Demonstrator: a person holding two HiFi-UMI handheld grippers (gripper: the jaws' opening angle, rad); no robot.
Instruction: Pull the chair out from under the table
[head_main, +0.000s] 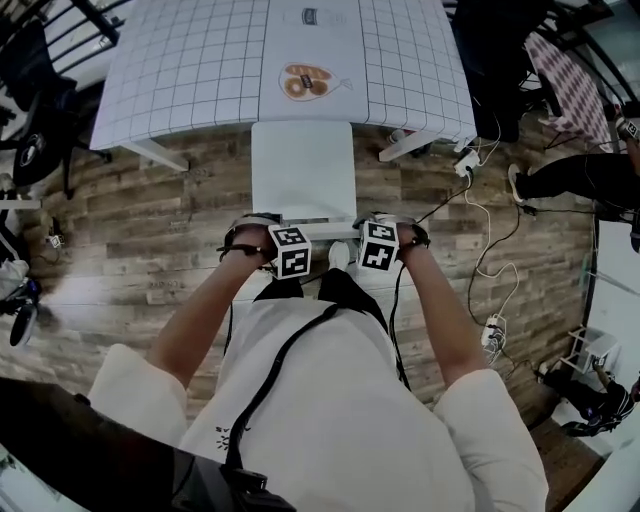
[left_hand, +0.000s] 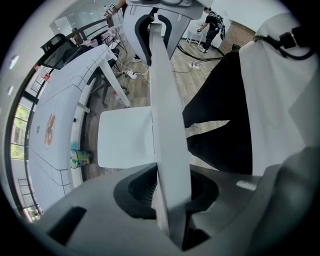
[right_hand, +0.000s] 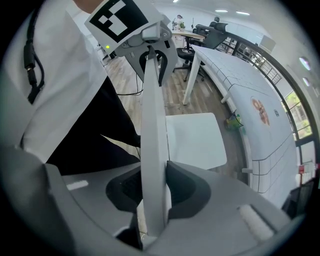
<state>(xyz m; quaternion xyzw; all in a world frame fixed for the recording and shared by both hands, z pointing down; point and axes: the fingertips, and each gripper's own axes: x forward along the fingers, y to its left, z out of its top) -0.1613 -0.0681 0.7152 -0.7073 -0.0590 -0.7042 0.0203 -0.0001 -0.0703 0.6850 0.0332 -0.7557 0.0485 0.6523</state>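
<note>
A white chair stands pulled back from the white gridded table (head_main: 190, 70), its seat (head_main: 303, 170) showing in front of the table edge. Both grippers point down onto the top edge of the chair's backrest (head_main: 325, 231). My left gripper (head_main: 287, 250) is shut on the backrest's left part, and the thin white back (left_hand: 167, 125) runs between its jaws (left_hand: 170, 195). My right gripper (head_main: 380, 245) is shut on the right part, with the back (right_hand: 152, 130) pinched between its pads (right_hand: 152, 192). The chair seat (left_hand: 125, 137) (right_hand: 195, 140) lies beyond the jaws in both gripper views.
A black office chair (head_main: 40, 120) stands at the left. Cables and a power strip (head_main: 492, 330) lie on the wood floor at the right, near a person's leg (head_main: 570, 175). A small green item (left_hand: 80, 159) sits on the floor under the table. The person's body is right behind the chair.
</note>
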